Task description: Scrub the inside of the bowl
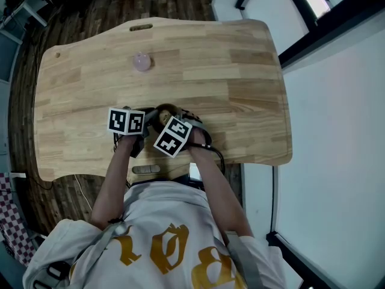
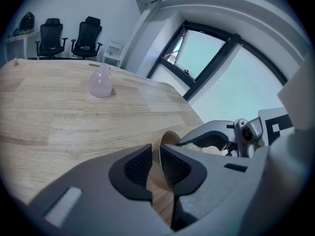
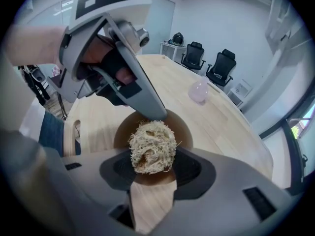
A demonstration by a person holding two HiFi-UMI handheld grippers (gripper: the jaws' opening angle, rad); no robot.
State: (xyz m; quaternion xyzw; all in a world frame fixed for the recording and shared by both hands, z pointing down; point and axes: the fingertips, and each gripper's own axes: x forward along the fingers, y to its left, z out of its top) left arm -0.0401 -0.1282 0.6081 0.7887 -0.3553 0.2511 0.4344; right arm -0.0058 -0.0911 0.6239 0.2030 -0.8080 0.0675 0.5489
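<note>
one brown bowl (image 3: 183, 128) sits on the wooden table (image 1: 240, 71), near the edge closest to the person. head view barely shows it: just a sliver of rim between the two marker cubes, the rest covered by the grippers.

right gripper view gives the inside: a pale straw-coloured fibre scrubber (image 3: 151, 146) is down in the bowl, pinched between the jaws of the right gripper (image 3: 155, 167), which are closed on it at moderate width. same view shows the left gripper (image 3: 153, 113) angled in from above, tip on the rim farthest from that camera.

left gripper view confirms the grip: jaws narrow, clamped on the thin bowl wall, one pad either side of it. it also catches a bit of the scrubber and the right gripper's body just past the rim.

further out, a small pink flask (image 1: 142, 61) stands alone mid-table, well apart from the bowl; all three views have it. only the gripper views show the black office chairs (image 2: 87, 36) beyond the table. only the left one shows the slanted window (image 2: 216, 63). head view alone shows the dark plank floor (image 1: 120, 5).
</note>
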